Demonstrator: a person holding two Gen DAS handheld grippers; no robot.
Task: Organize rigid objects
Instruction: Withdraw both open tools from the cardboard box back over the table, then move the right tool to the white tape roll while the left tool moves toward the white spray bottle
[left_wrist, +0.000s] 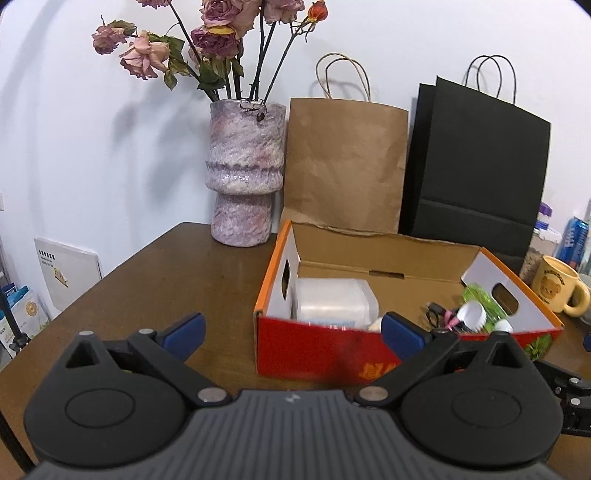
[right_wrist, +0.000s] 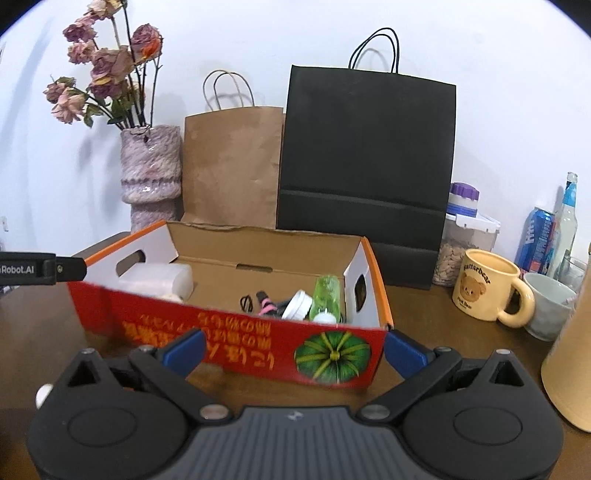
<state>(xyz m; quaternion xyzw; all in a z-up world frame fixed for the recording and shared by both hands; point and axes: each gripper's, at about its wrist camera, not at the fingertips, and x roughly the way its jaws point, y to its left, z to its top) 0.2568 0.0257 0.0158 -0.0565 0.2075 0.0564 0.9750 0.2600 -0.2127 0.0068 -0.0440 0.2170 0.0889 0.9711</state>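
Red cardboard box (left_wrist: 317, 350) sits on the counter (left_wrist: 177, 266) ahead-right of the left gripper (left_wrist: 293, 334) and dead ahead of the nearer right gripper (right_wrist: 293, 350), long side crosswise; both jaws gape, empty.

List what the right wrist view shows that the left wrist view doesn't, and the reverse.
Right wrist only: the glass bottle, the grey cup beside the mug, the pumpkin picture on the box front, and a tan cylinder at the right edge.
Left wrist only: packages on the floor, left of the table.
Both: box, vase, brown bag, black bag, mug, can.
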